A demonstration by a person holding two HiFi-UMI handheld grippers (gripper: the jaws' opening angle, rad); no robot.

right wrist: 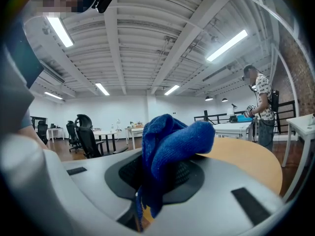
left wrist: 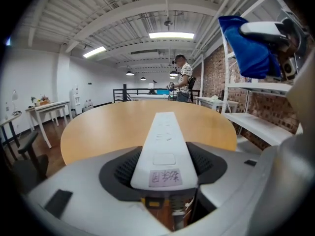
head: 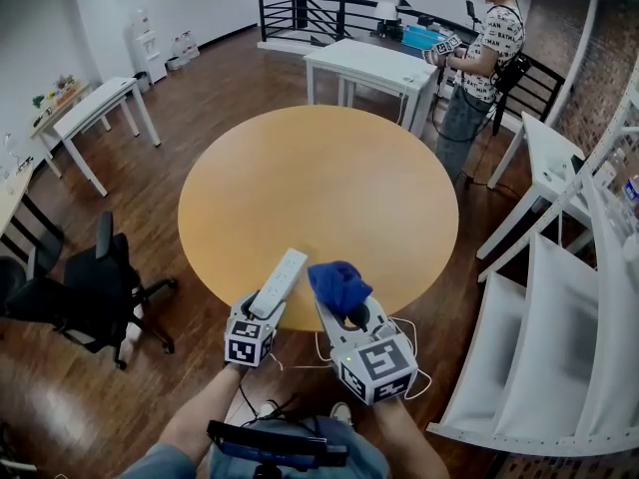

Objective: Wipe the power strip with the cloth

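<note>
A white power strip (head: 280,280) is held over the near edge of the round wooden table (head: 319,178), one end in my left gripper (head: 266,310). In the left gripper view the dark pads press on both sides of the power strip (left wrist: 165,141), which points out over the table. A bunched blue cloth (head: 337,283) sticks up from my right gripper (head: 351,315), just right of the strip and apart from it. In the right gripper view the blue cloth (right wrist: 170,146) is pinched between the jaws and hides the gap. The blue cloth (left wrist: 248,45) also shows at the upper right of the left gripper view.
A white cable (head: 407,339) trails below the right gripper. A black office chair (head: 95,287) stands at the left, white shelving (head: 559,347) at the right. Beyond the table are white desks (head: 369,68) and a person (head: 484,58) holding grippers.
</note>
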